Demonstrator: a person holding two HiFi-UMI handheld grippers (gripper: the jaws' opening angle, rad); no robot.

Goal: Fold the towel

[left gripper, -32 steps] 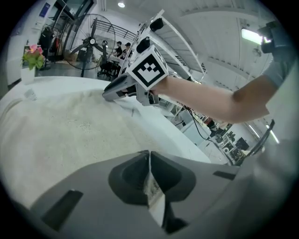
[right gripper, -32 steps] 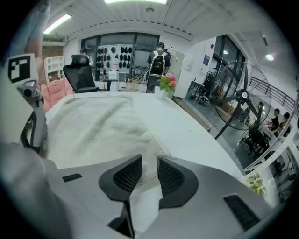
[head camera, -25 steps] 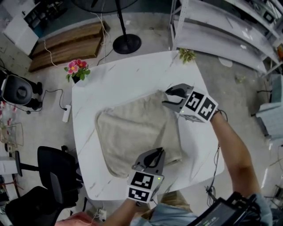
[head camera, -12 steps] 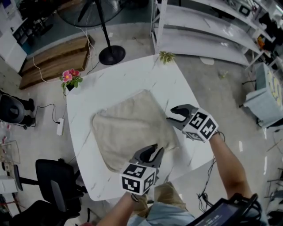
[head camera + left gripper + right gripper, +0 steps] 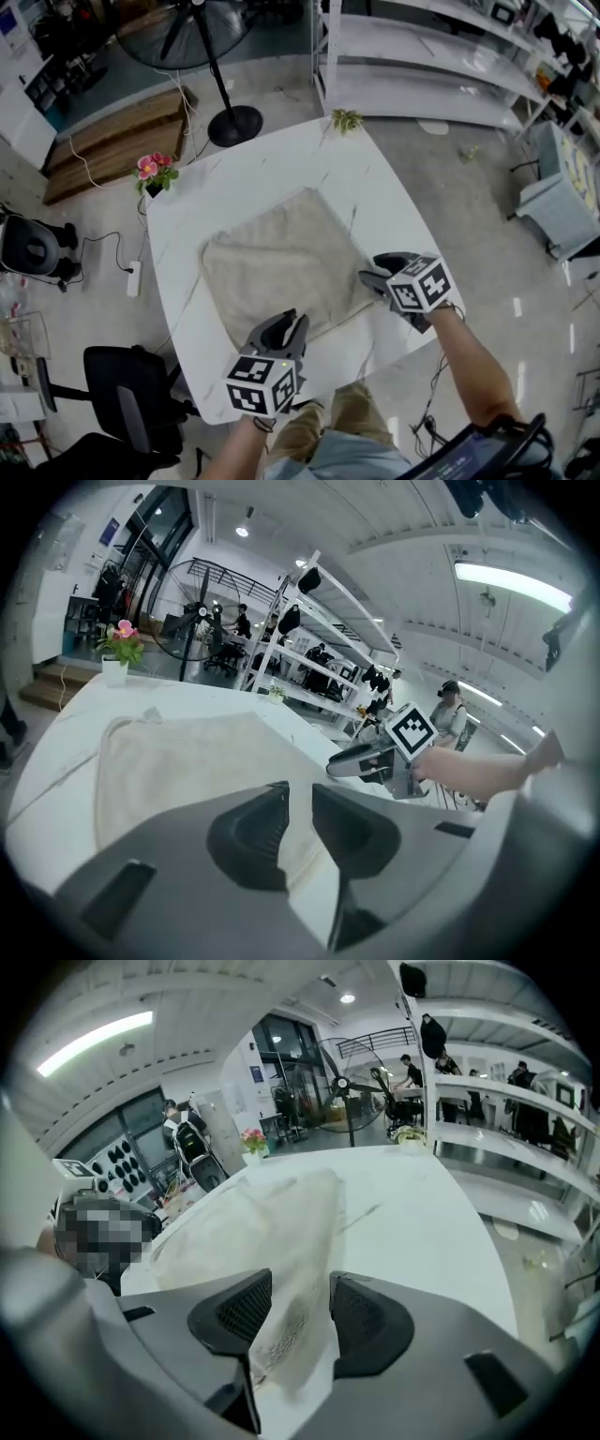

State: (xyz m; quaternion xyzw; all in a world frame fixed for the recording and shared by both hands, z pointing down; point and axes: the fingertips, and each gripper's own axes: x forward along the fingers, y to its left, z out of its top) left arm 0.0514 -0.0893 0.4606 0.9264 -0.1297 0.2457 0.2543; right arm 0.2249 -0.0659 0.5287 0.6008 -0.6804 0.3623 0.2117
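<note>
Beige towel [image 5: 281, 258] lay unheld: right gripper [image 5: 377, 273] had swung to its four-o'clock corner, jaws widening astride it for regripping; left gripper [image 5: 287, 324] jaws were narrowing, apart, empty.

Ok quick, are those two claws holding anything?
Left gripper: open, jaws just narrowed a little, towel edge in the gap, unpinched.
Right gripper: open, jaws just widened, towel edge in the gap, unpinched.

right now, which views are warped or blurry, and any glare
Left gripper view: fisheye bowing, dark rounded corners, ceiling light strip blown out. Right gripper view: same warp; towel goes soft close to the lens. Head view: even light, fairly sharp, white table bright.
</note>
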